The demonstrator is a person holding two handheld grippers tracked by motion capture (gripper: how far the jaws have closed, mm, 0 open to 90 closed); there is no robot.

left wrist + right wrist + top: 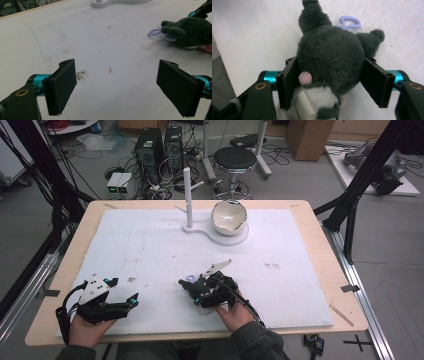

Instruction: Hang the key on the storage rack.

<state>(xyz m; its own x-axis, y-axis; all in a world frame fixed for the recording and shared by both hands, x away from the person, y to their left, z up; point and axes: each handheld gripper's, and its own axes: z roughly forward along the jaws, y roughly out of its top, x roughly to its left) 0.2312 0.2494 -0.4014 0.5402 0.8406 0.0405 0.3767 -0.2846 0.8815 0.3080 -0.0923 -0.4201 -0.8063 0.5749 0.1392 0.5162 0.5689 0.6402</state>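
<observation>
Plush toy (329,57) lower body cut off by bottom edge.

This was a lab or research workroom. Two black computer towers (159,150) stood on the grey floor amid tangled cables (165,182), beside a black round stool (235,159). Black metal frame struts (367,167) flanked the wooden table (320,250), which was topped with a white foam board (150,250).

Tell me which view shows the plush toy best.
The right gripper view: the dark grey plush toy sits close up between that gripper's jaws. The left gripper view catches it sideways near the edge; the high view has it small, mostly hidden.
</observation>
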